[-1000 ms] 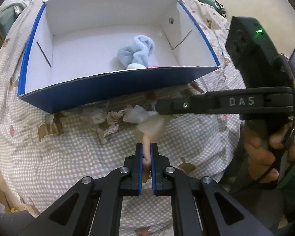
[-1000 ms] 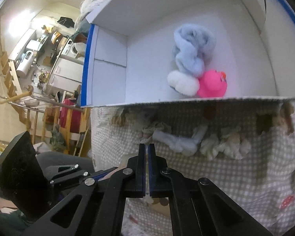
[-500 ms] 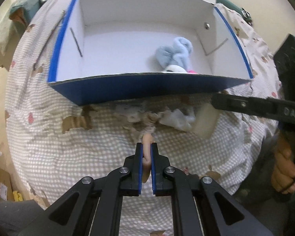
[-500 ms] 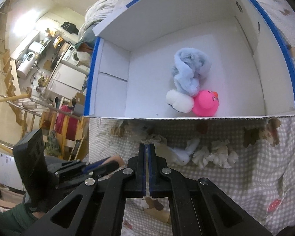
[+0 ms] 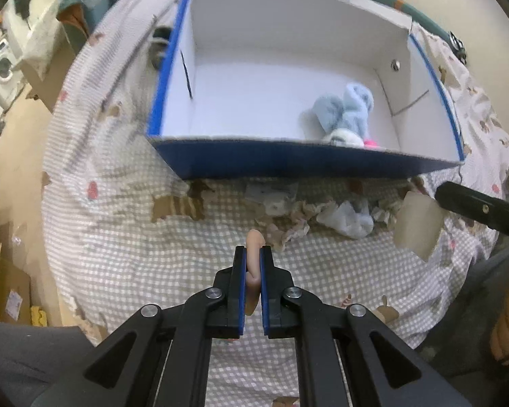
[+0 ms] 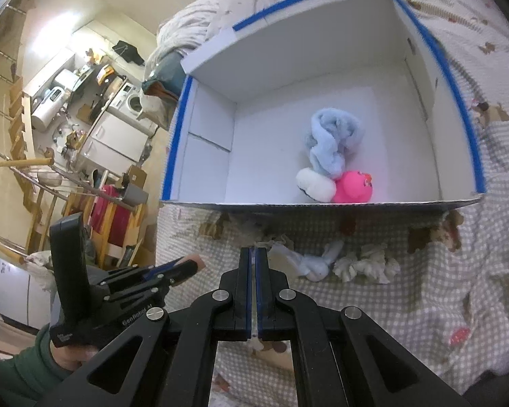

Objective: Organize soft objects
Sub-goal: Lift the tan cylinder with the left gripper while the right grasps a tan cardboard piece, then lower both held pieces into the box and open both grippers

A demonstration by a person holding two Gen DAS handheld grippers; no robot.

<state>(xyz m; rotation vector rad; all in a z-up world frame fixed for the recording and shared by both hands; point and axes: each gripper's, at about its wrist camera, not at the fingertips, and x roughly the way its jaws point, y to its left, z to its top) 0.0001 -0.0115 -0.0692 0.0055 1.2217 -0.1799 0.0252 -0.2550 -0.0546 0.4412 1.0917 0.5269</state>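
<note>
Surface: I see a bed with checked cover (image 5: 125, 251).
Far: blue box (image 5: 288, 166) sits on it.
Near box front: white sock (image 6: 314, 264) and cream frilly cloth (image 6: 368, 264) lie side by side.

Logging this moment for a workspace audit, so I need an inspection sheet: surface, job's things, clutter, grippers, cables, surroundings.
Surface: checked bedspread, rumpled, animal prints.
Job's things: blue-edged box open on the bedspread; inside, by its near wall, a light blue plush, white plush and pink toy bunched together. In front of the box, a pale blue-white cloth and cream tufts.
Clutter: nothing seen beyond those loose pieces.
Grippers: left gripper shut on a peach soft piece; right gripper shut on a cream flat piece, seen from the left wrist.
Cables: nothing seen.
Surroundings: washing machine, shelving, cardboard on floor.
</note>
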